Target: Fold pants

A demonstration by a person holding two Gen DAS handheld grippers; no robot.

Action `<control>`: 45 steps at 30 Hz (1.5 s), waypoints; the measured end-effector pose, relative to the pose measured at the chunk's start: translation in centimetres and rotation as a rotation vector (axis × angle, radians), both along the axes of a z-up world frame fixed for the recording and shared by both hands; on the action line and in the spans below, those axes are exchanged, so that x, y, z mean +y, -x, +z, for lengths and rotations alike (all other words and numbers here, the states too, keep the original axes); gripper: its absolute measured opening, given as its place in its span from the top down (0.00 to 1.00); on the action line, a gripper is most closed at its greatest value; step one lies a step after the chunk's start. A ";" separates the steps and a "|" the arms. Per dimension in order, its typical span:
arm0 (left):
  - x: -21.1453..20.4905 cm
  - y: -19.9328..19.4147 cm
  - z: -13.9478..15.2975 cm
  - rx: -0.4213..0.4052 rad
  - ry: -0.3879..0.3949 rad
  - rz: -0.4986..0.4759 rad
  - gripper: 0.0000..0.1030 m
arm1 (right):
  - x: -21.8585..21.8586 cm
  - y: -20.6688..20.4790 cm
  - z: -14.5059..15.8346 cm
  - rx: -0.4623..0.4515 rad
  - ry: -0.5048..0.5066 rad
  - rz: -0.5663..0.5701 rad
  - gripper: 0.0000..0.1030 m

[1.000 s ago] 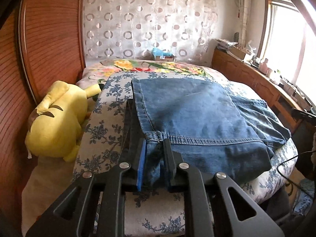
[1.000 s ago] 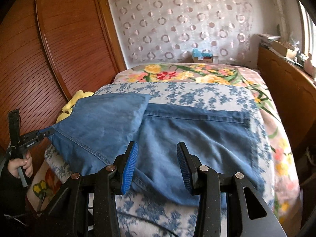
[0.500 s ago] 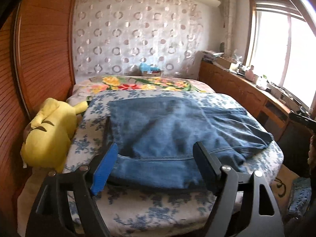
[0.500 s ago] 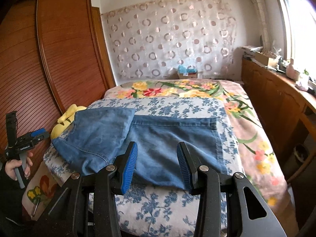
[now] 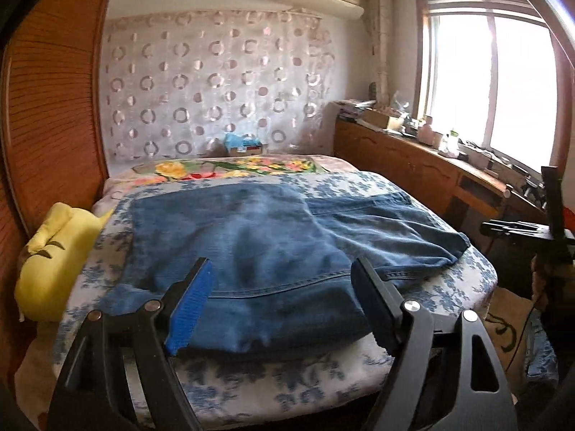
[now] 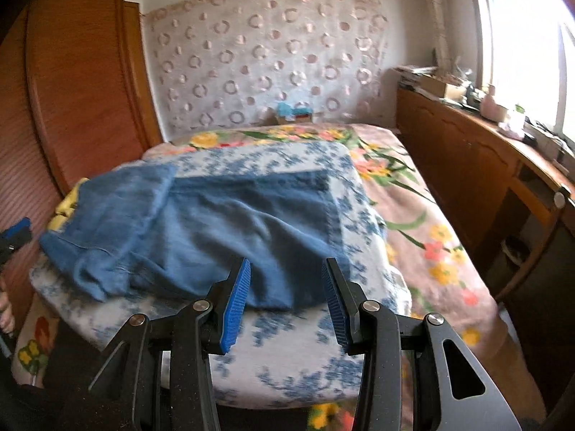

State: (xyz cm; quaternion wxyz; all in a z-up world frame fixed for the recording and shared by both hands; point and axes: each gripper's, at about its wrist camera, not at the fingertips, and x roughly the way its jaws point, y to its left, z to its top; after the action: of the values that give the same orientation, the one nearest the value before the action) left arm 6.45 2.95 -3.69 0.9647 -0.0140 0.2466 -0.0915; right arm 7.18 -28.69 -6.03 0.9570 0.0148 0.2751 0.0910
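the pants (image 5: 273,248) lie folded into a compact blue denim stack on the bed (image 5: 287,377), near its front edge, so the folding looks nearly finished (the top layer sits slightly askew). the left hand-held gripper (image 5: 280,301) and right hand-held gripper (image 6: 285,300) hover with fingers apart, holding nothing.

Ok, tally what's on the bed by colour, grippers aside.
Blue: 2, the jeans and the floral blanket under them
Yellow: 1, the plush toy at the bed's edge
Total: 3
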 end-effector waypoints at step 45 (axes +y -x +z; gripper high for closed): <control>-5.6 -3.5 -3.7 0.154 -0.004 -0.140 0.23 | -1.5 -6.7 -4.3 0.119 -0.027 -0.072 0.83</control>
State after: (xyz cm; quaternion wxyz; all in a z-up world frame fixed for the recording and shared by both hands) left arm 10.00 -2.68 -7.35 0.9342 -0.0019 0.3204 -0.1570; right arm 13.86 -30.19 -10.31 0.9414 0.0428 0.3294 0.0590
